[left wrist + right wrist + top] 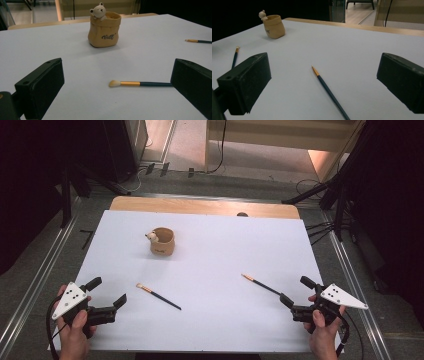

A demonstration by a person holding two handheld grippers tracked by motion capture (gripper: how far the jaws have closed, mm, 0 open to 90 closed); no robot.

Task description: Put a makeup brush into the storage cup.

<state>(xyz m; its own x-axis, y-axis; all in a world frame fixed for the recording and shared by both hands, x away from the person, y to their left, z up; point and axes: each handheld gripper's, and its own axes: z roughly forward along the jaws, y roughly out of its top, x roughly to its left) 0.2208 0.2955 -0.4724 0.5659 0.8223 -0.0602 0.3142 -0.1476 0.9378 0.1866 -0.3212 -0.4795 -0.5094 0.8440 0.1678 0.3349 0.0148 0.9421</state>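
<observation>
On the white table [210, 320], the left gripper [107, 292] rests near the left front corner with its jaws spread wide and nothing between them. Just ahead of it lies a round-tipped brush [158, 296], its pale bristles pointing to the left and its dark handle running toward the middle of the table; in the left gripper view this brush [140, 83] lies between the two jaws, apart from both. The right gripper [295, 291] sits near the right front corner, also released and empty. A fine-tipped brush [261, 284] lies just before it. A tan cup [162, 241] with a small bear on its rim stands upright farther back, well apart from both brushes.
</observation>
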